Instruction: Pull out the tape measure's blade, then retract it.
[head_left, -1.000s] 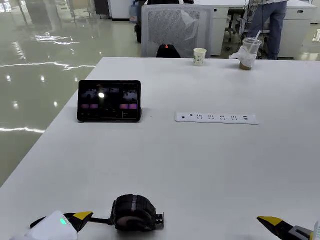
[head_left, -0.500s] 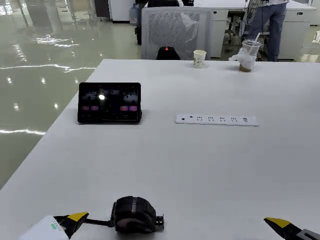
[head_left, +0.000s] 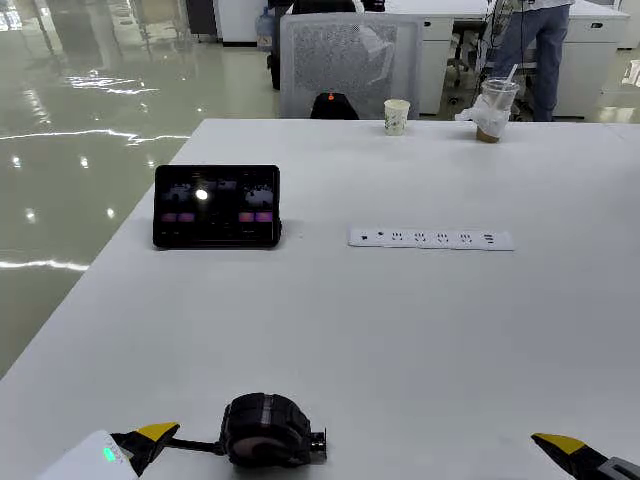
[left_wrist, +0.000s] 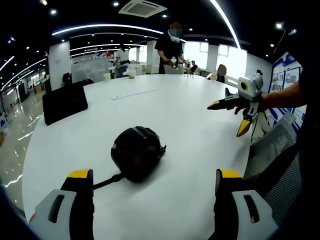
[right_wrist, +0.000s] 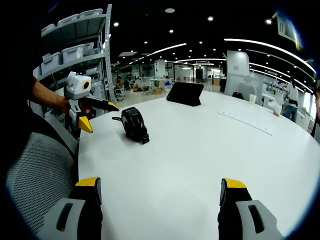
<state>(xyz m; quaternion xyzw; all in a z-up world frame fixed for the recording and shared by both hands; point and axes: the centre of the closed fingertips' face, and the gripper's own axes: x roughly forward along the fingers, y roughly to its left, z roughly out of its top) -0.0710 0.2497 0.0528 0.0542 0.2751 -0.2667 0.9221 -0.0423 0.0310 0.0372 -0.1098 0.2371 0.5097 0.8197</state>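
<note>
A black tape measure (head_left: 268, 430) lies on the white table (head_left: 400, 330) near its front edge, blade fully in, with a thin black strap (head_left: 200, 445) trailing to its left. My left gripper (left_wrist: 154, 175) is open, and the tape measure (left_wrist: 137, 152) sits just ahead of its jaws, untouched. Its yellow fingertip (head_left: 158, 432) shows beside the strap in the head view. My right gripper (right_wrist: 162, 184) is open too and holds nothing. It is well to the right, with the tape measure (right_wrist: 134, 125) far off to its left.
A dark tablet (head_left: 216, 206) stands at the table's left and a white power strip (head_left: 430, 239) lies mid-table. A paper cup (head_left: 397, 116) and a plastic cup (head_left: 497, 105) stand at the far edge. Behind them are a grey chair (head_left: 350, 65) and a standing person (head_left: 540, 40).
Both grippers have slipped slightly lower and outward in the head view. The tape measure has not moved on the table.
</note>
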